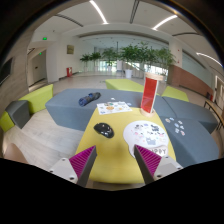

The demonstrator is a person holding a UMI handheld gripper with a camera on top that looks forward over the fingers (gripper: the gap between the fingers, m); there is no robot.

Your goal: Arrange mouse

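Observation:
A black mouse point(103, 129) lies on a yellow table point(115, 150), ahead of my fingers and a little toward the left one. My gripper point(115, 161) hangs over the table's near edge, open and empty, with its magenta pads point(82, 160) wide apart and only bare yellow table between them.
A tall red bottle point(148, 93) stands at the table's far right. White patterned mats lie at the far end point(113, 107) and right of the mouse point(148, 130). Grey tables flank the yellow one, with a dark object point(89, 98) on the left one. Potted plants point(130, 55) line the back.

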